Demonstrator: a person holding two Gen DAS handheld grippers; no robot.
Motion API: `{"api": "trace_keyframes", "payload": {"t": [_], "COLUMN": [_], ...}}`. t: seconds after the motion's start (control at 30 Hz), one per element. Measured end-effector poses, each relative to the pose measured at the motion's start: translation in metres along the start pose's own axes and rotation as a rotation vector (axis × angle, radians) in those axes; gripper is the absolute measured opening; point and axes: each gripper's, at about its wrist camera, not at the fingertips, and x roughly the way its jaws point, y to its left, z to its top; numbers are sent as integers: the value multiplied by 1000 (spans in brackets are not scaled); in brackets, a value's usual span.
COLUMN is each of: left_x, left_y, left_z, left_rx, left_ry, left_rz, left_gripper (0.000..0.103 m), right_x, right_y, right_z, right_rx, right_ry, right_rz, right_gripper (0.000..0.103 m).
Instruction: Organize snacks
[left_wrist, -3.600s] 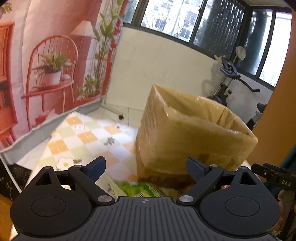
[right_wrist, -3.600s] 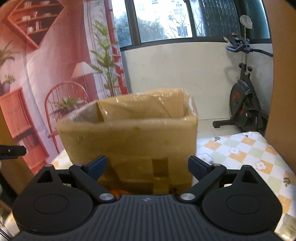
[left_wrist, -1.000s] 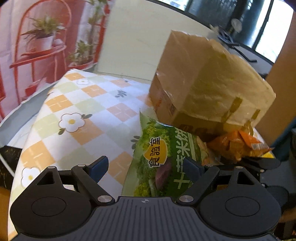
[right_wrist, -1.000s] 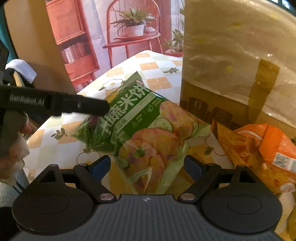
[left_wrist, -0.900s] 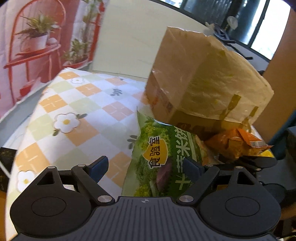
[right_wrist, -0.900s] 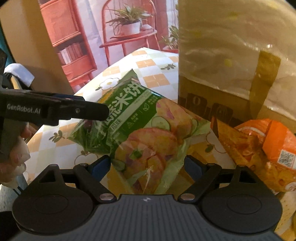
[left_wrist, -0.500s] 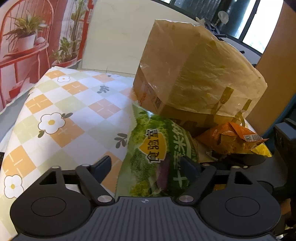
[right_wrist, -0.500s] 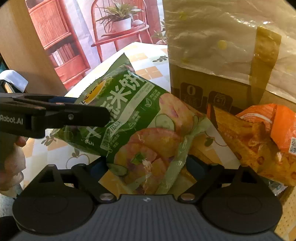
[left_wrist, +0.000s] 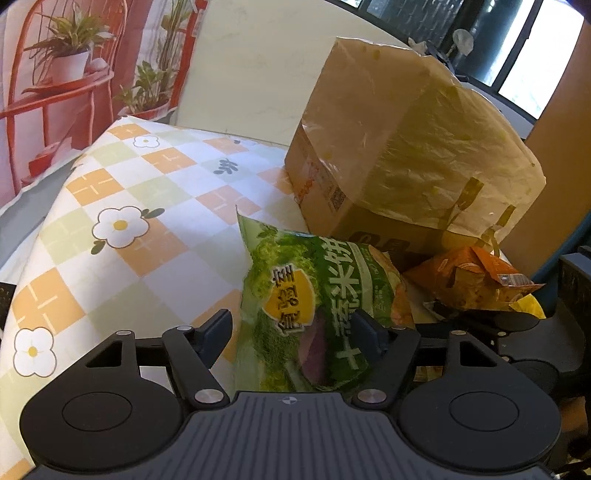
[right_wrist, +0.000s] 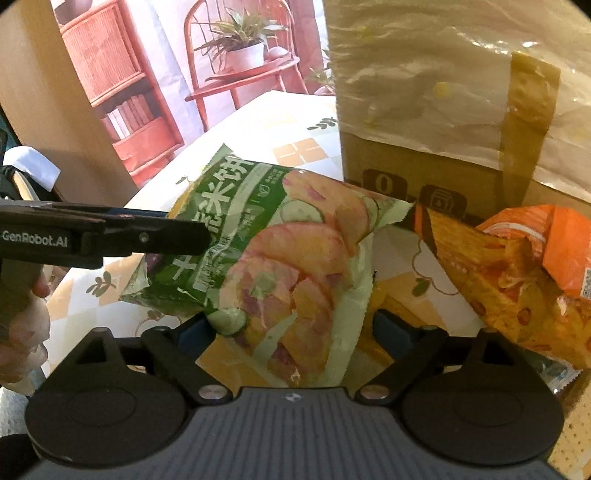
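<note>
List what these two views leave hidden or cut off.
- Box inside: both views look at its plastic-covered sides, so the contents are hidden.
- Green bag bottom: left view, behind the left tongs.
- Orange bag: right view, cut off by the right edge.
- Right tongs: whether they touch the green bag is unclear.

Left claw (left_wrist: 291, 328) is closing around green rice-cracker bag (left_wrist: 317, 295); orange snack bag (left_wrist: 469, 280) is lying beside it, cardboard box (left_wrist: 402, 155) sitting behind on table (left_wrist: 122, 229).
</note>
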Motion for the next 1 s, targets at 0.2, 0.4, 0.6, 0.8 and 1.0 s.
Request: {"api": "trace_keyframes", "payload": {"t": [0.2, 0.4, 0.6, 0.8, 1.0], "left_x": [2, -2, -14, -36, -69], "left_y": [5, -14, -11, -26, -48], "left_z": [-1, -6, -7, 1, 20], "left_rx": [-45, 37, -11, 13, 41], "left_ry": [4, 28, 1, -61, -156], "left_rz": [-19, -12, -12, 3, 22], "left_gripper": [75, 73, 71, 71, 71], "right_x": [-4, -7, -16, -30, -58], "right_y": [5, 11, 17, 24, 28], "right_z": [0, 2, 5, 8, 18], "right_rx": [-34, -41, -71, -101, -116], "right_ry": [-16, -25, -57, -108, -183], "right_rz": [-7, 18, 28, 32, 53], "right_gripper": [83, 59, 56, 55, 55]}}
